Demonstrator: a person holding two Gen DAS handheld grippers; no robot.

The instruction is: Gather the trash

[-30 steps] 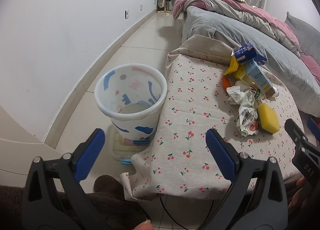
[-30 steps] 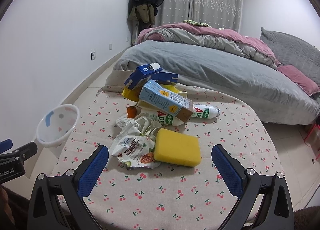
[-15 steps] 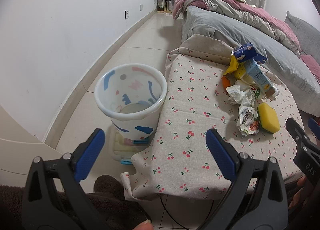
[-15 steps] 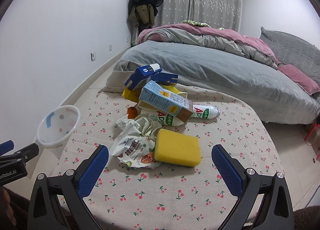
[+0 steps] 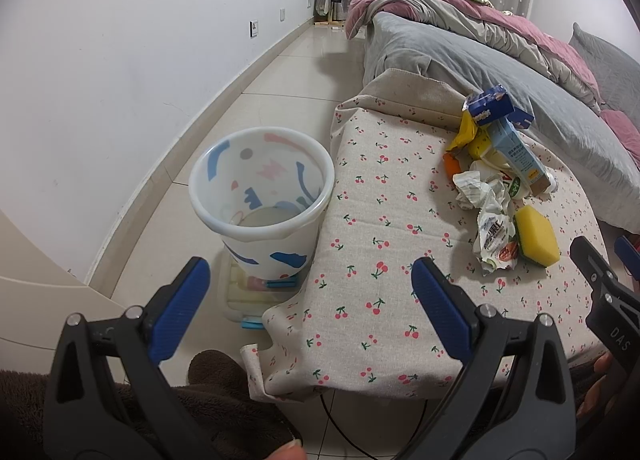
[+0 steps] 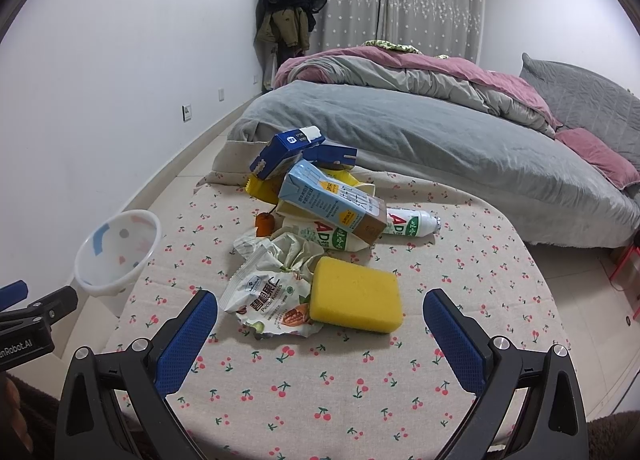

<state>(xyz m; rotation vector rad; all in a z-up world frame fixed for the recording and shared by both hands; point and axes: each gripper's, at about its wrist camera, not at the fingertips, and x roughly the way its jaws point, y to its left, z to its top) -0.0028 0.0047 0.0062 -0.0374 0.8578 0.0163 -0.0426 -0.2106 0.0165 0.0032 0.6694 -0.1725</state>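
Two grippers, one litter heap, one bin

Left gripper (image 5: 306, 292): jaws spread wide, nothing held, over the table's near corner. Right gripper (image 6: 320, 324): jaws wide apart, empty, just short of the yellow sponge (image 6: 356, 295). Trash pile (image 6: 316, 216): cartons, wrappers, bottle, on the cherry-print tablecloth (image 6: 360, 388). Bin (image 5: 262, 202): on the floor, beside the table.

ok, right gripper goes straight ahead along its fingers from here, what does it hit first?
Most likely the yellow sponge, lying centred between the open fingers of the right gripper, partly on the crumpled snack wrapper. Depth is unclear: if its line runs low, the cherry-print tablecloth comes first.
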